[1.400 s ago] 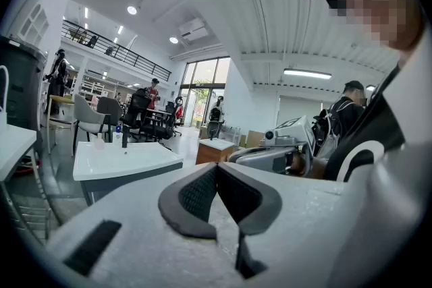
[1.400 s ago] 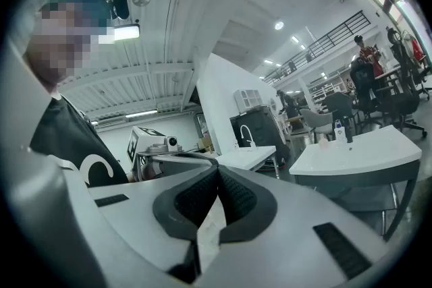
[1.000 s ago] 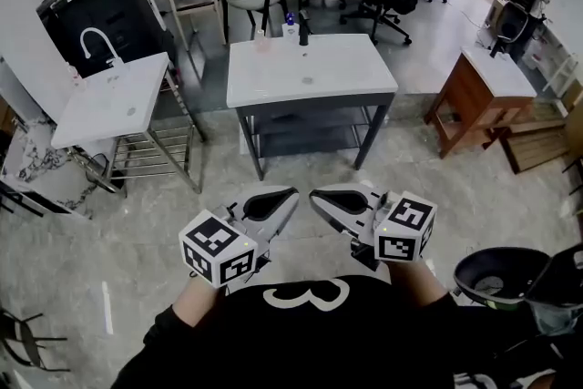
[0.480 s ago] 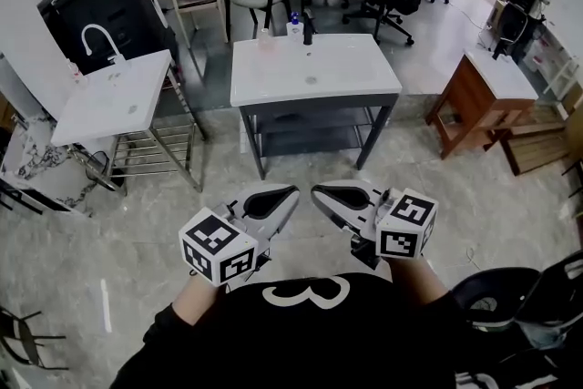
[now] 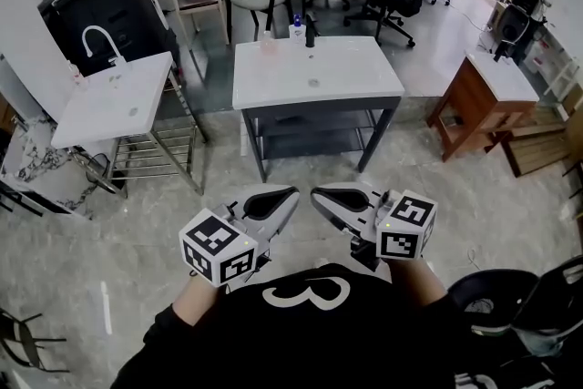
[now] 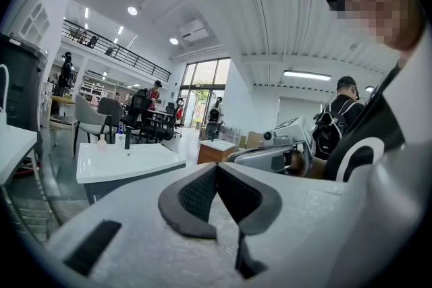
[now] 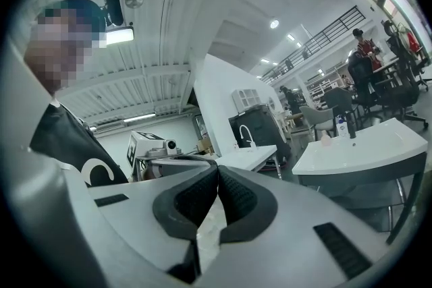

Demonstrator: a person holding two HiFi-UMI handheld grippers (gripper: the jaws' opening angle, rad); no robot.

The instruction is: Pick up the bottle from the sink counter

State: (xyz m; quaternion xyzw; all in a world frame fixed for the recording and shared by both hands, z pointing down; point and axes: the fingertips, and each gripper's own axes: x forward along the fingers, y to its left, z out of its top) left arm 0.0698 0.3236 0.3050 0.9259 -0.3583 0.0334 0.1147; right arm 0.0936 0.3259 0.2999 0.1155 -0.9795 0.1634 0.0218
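The left gripper (image 6: 217, 170) has its jaws pressed together, the dark ribbed pads meeting in a line with nothing between them. The right gripper (image 7: 217, 173) is closed the same way, pad against pad and empty. In the head view the left gripper (image 5: 290, 194) and the right gripper (image 5: 317, 194) are held low in front of the person's black shirt, tips pointing toward each other and nearly meeting, each with its marker cube at the back over a hand. They hang above a pale marbled floor (image 5: 137, 232), well short of the sink counter (image 5: 351, 77), a white top on a dark frame straight ahead. The bottle (image 5: 293, 29), small and white with a blue cap, stands upright at the counter's far edge, just beside a black faucet (image 5: 310, 32), with a small pink thing (image 5: 268, 44) to its left. It also shows in the left gripper view (image 6: 119, 138) and the right gripper view (image 7: 340, 126), far beyond the jaws. A second white sink (image 5: 109, 100) stands to the left and a wooden cabinet (image 5: 474, 105) to the right.
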